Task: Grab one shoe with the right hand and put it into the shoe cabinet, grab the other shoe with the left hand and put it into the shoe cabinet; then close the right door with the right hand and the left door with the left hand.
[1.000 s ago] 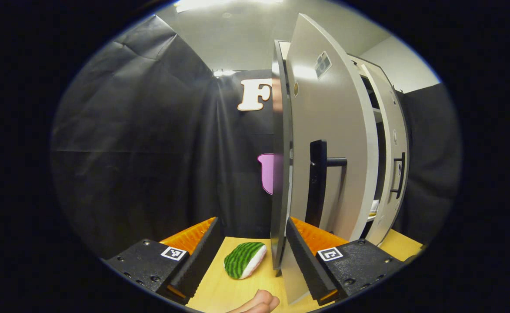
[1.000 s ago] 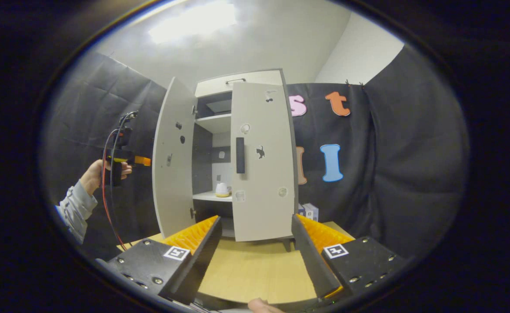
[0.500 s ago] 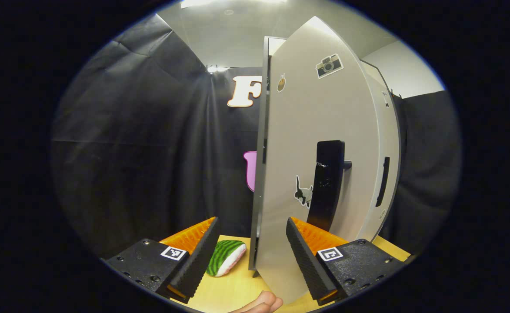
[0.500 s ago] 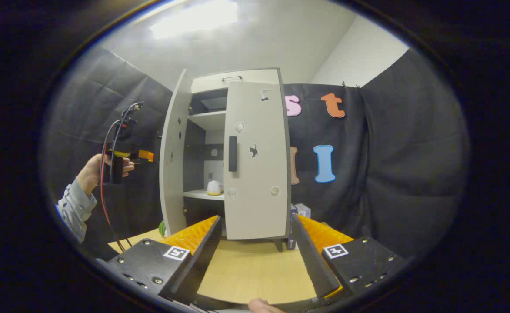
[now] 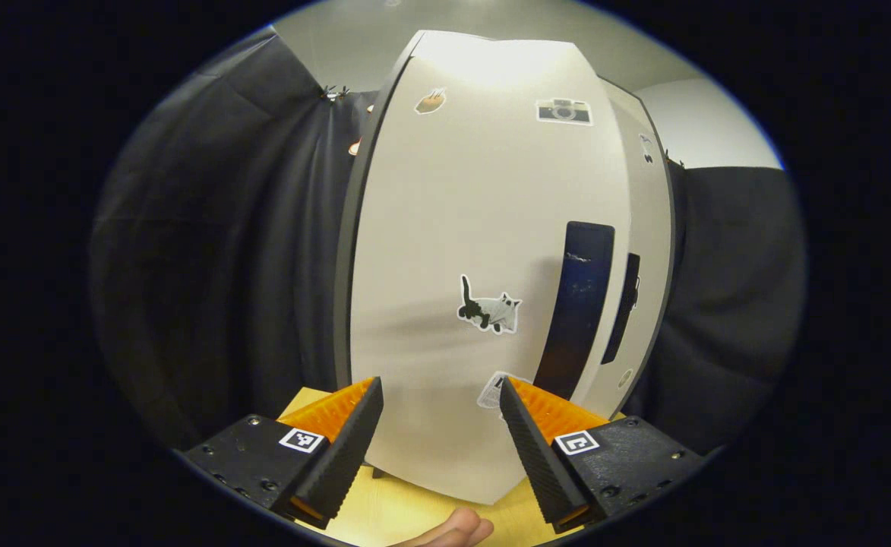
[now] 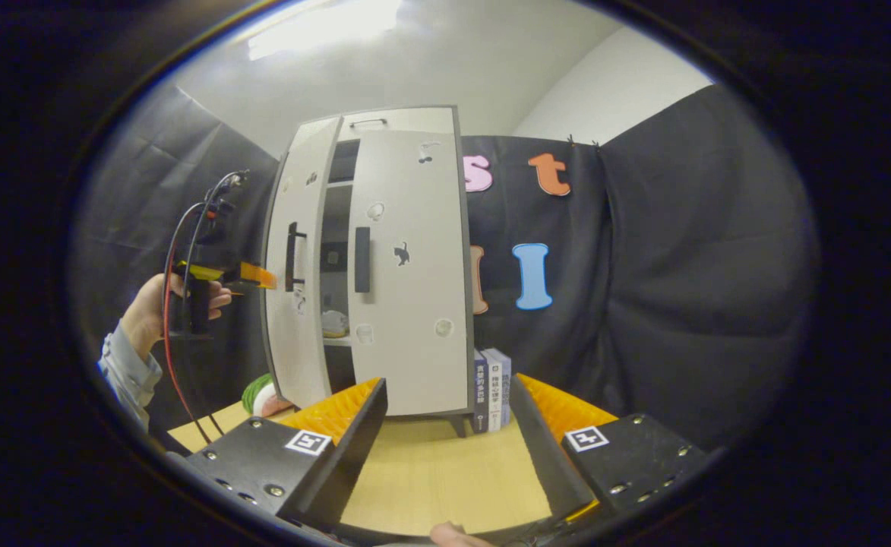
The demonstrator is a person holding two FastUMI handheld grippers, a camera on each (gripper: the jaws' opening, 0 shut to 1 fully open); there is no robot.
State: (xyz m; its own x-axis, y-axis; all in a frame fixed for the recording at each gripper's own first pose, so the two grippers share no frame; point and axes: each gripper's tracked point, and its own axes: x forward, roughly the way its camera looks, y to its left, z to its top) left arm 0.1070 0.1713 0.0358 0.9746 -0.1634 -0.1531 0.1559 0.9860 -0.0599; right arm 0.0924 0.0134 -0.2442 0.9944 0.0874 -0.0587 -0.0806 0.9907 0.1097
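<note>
Left door [image 5: 483,266] now nearer shut than before

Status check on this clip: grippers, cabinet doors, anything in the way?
Left gripper open, at left door, which is nearly shut. Right gripper open, back from cabinet. Right door shut. Nothing seen blocking.

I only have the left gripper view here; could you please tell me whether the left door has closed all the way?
Observer: Not quite. In the right gripper view the left door stands slightly ajar, with a dark gap beside the right door.
Operator: Thank you. Where is the left gripper?
Observer: The left gripper is at the door's front, near its handle.
Operator: And the right gripper?
Observer: The right gripper is open over the table, apart from the cabinet.
</note>
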